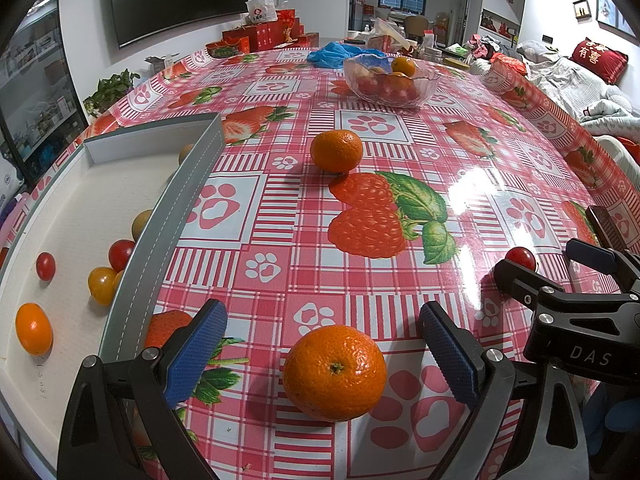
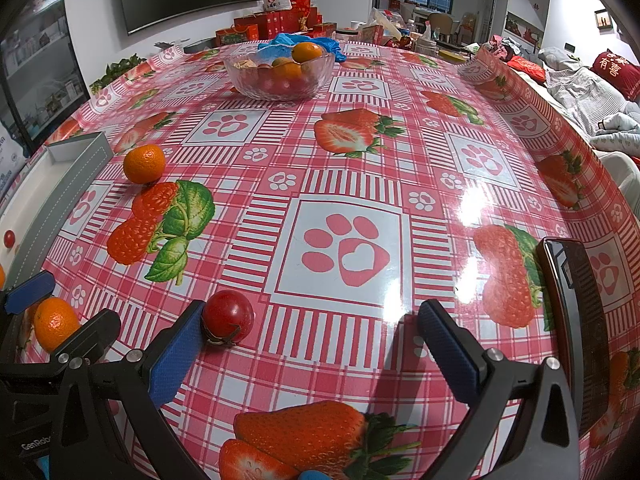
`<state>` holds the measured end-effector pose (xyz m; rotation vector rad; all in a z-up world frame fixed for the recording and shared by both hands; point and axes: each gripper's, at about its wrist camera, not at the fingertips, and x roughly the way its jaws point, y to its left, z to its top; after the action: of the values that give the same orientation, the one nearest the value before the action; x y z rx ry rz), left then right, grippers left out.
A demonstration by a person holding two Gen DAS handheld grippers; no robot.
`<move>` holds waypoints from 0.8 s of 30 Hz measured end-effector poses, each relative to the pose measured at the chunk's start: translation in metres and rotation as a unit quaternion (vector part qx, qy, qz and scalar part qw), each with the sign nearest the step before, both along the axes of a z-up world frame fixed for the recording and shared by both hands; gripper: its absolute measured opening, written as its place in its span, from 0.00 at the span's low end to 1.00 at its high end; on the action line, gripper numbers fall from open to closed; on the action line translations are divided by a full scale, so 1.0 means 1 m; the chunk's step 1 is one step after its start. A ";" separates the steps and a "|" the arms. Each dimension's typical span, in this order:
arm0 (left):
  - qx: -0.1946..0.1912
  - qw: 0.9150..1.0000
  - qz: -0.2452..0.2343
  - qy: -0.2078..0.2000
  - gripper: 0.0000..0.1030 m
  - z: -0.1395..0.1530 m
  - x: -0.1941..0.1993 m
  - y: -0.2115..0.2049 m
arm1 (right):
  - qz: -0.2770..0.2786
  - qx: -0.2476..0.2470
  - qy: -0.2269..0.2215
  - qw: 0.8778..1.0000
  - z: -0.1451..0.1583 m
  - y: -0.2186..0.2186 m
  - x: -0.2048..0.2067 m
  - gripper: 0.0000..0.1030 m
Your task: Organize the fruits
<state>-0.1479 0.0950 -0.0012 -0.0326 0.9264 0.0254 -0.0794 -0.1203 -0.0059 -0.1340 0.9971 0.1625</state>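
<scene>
Both views are bright, sharp, and evenly lit from overhead. White glare patches sit on the glossy tablecloth [image 1: 476,188] at right of centre. Fruit casts short, soft shadows. Fisheye distortion bows the surface [image 2: 360,152]; dark vignetting fills the frame corners.

Right gripper [image 2: 310,324] jaws wide apart, low over the strawberry-print tablecloth [image 2: 400,160], nothing between them. Red cherry tomato [image 2: 228,316] on the cloth, touching the tip of its left finger [image 2: 180,350]. Left gripper's fingers [image 2: 30,292] at near left edge, a mandarin [image 2: 54,322] between them. Second mandarin [image 2: 144,163] further off on the left, just beside the grey tray [image 2: 78,160]. Glass bowl [image 2: 280,74] of fruit far centre. Dark phone [image 2: 576,320] near right.
</scene>
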 end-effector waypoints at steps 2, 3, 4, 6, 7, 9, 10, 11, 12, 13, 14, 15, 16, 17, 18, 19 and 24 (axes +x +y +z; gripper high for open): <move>0.000 1.000 0.000 0.000 0.95 0.000 0.000 0.001 | 0.000 0.000 0.000 1.000 0.000 0.000 0.000 0.99; 0.000 1.000 0.000 0.000 0.95 0.000 0.000 -0.001 | 0.000 0.000 0.000 1.000 0.000 0.000 0.000 0.99; 0.000 1.000 0.000 0.000 0.95 0.000 0.000 0.000 | 0.000 0.000 0.000 1.000 0.000 0.000 0.000 0.99; 0.000 1.000 0.000 0.000 0.95 0.000 0.000 0.001 | 0.000 0.000 0.000 1.000 0.000 0.000 0.000 0.99; 0.000 1.000 0.000 0.000 0.95 0.000 0.000 0.000 | 0.000 0.000 0.000 1.000 0.000 0.000 0.000 0.99; 0.000 1.000 0.000 0.000 0.95 0.000 0.000 0.001 | 0.000 0.000 0.000 1.000 0.000 0.000 0.000 0.99; 0.000 1.000 0.000 0.000 0.95 0.000 0.000 0.001 | 0.000 0.000 0.000 1.000 0.000 0.000 0.000 0.99; 0.000 1.000 0.000 0.000 0.95 0.000 0.000 0.001 | 0.000 0.000 0.000 1.000 0.000 0.000 0.000 0.99; 0.000 1.000 0.000 0.000 0.95 0.000 0.000 0.000 | 0.000 0.000 0.000 1.000 0.000 0.000 0.000 0.99; 0.000 1.000 0.000 0.000 0.95 0.000 0.000 0.001 | 0.000 0.000 0.001 1.000 0.000 0.000 0.000 0.99; 0.000 1.000 0.000 0.000 0.95 0.000 0.000 0.001 | 0.000 0.000 0.000 1.000 0.000 0.001 0.000 0.99; 0.001 1.000 0.002 0.001 0.95 0.000 0.000 0.000 | 0.001 -0.001 0.002 1.000 0.000 0.001 0.001 0.99; 0.003 1.000 0.004 0.002 0.95 0.000 -0.001 0.000 | 0.004 -0.001 0.004 1.000 0.000 0.001 0.001 0.99; 0.004 1.000 0.005 0.004 0.95 0.001 -0.001 0.000 | 0.007 0.000 0.005 1.000 0.000 0.001 0.001 0.97; 0.004 1.000 0.006 0.007 0.95 0.001 -0.001 0.000 | 0.013 0.001 0.005 1.000 0.001 0.002 -0.001 0.94; 0.003 1.000 0.005 0.010 0.94 0.001 -0.002 0.000 | 0.019 0.002 0.001 1.000 0.003 0.003 -0.003 0.87; -0.002 1.000 0.003 0.012 0.72 0.006 -0.010 0.001 | 0.056 -0.004 -0.012 0.998 0.010 0.015 -0.011 0.56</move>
<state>-0.1574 0.0964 0.0048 -0.0383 0.9499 0.0289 -0.0905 -0.1057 0.0037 -0.1979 0.9675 0.2592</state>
